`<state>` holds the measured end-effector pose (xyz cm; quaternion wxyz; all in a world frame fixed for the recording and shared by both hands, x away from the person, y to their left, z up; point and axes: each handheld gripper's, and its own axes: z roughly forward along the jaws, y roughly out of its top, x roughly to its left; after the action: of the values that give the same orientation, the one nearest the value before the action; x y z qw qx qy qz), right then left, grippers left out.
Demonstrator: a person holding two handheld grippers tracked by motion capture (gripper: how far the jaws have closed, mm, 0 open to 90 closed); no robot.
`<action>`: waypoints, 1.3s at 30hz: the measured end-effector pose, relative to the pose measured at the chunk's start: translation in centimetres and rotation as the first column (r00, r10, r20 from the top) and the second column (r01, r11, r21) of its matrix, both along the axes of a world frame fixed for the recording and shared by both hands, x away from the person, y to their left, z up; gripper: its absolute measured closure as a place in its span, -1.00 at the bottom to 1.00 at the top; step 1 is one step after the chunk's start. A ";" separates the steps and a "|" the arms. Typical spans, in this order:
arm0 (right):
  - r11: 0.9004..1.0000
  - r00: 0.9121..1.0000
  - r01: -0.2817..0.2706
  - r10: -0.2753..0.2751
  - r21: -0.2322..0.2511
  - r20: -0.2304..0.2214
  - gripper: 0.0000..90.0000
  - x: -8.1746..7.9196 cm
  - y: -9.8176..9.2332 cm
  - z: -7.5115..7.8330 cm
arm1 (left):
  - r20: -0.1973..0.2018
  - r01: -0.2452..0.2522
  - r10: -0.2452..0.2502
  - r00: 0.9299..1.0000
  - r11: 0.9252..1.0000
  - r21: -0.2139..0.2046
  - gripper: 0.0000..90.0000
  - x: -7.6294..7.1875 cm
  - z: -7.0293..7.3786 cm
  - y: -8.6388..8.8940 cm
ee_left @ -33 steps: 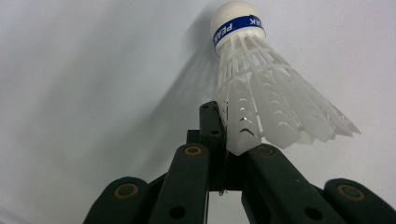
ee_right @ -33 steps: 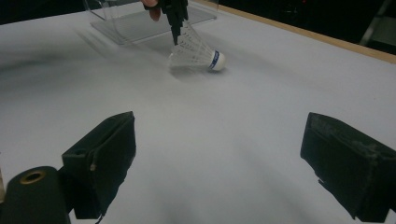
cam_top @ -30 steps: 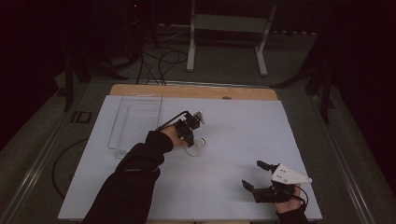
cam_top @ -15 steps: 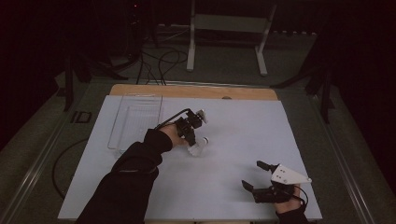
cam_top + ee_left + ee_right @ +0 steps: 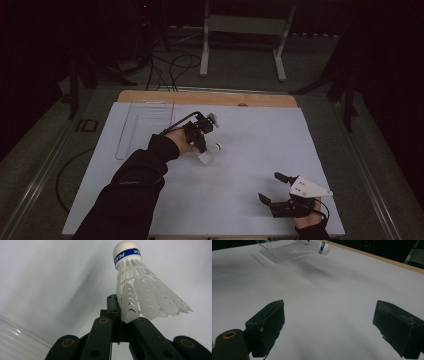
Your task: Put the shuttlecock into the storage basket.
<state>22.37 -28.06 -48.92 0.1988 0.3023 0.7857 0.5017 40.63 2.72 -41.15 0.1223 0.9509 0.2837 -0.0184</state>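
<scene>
A: Left claw (image 5: 202,145), high view: over the middle of the bench (image 5: 250,150), jaws pinched together on the skirt rim of a white shuttlecock (image 5: 210,154). Forearm in a dark sleeve (image 5: 130,190) comes in from the bottom edge.

B: Left gripper view agrees. Left claw (image 5: 125,320) closed on the lower edge of the shuttlecock (image 5: 142,290), at one side of the skirt. Rest of the skirt fans out to the right of the jaws. Cork tip points up and away from the camera, a blue band with white lettering just under it.

A: Band and lettering are too small to read from above. There the shuttlecock is a pale shape at the claw tip, cork toward the person's right.

B: Touching the bench?

A: Cannot tell from above. Right gripper view shows the shuttlecock (image 5: 317,246) far off at the top edge, cork tilted down, with a soft shadow on the sheet below it.

B: Right claw (image 5: 329,327): jaws spread wide, nothing between them, bare white sheet under the gap.

A: High view puts the right claw (image 5: 272,187) near the front right corner of the bench, well apart from the shuttlecock, grey plate on top.

B: Surroundings: clear tray (image 5: 142,125) at the bench's far left, just beyond the left claw; in the right gripper view the tray (image 5: 279,250) sits behind the shuttlecock. Wooden strip (image 5: 205,97) along the far edge.
</scene>
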 end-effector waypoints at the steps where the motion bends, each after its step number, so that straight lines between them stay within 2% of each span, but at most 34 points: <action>1: 1.000 1.000 -0.002 0.002 0.002 0.001 -0.77 0.0 0.0 0.0 | 0.000 0.000 0.000 1.000 1.000 0.002 1.00 0.0 0.1 0.0; 21: 1.000 1.000 0.000 0.000 0.010 -0.001 -0.77 0.1 0.0 -0.1 | 0.026 -0.008 0.008 1.000 1.000 -0.006 1.00 -0.1 2.7 1.5; 33: 1.000 1.000 -0.004 0.004 0.011 0.004 -0.77 0.0 0.1 0.0 | 0.050 -0.043 0.044 0.998 0.999 -0.028 1.00 0.0 4.7 3.0; 39: 1.000 1.000 -0.004 0.004 0.008 0.004 -0.77 0.0 0.1 0.0 | 0.054 -0.055 0.057 0.997 0.998 -0.023 1.00 0.0 5.2 3.7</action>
<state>22.38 -27.96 -48.97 0.1979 0.3006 0.7839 0.5059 40.59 6.37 -35.96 0.1408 0.9413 0.3066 0.0080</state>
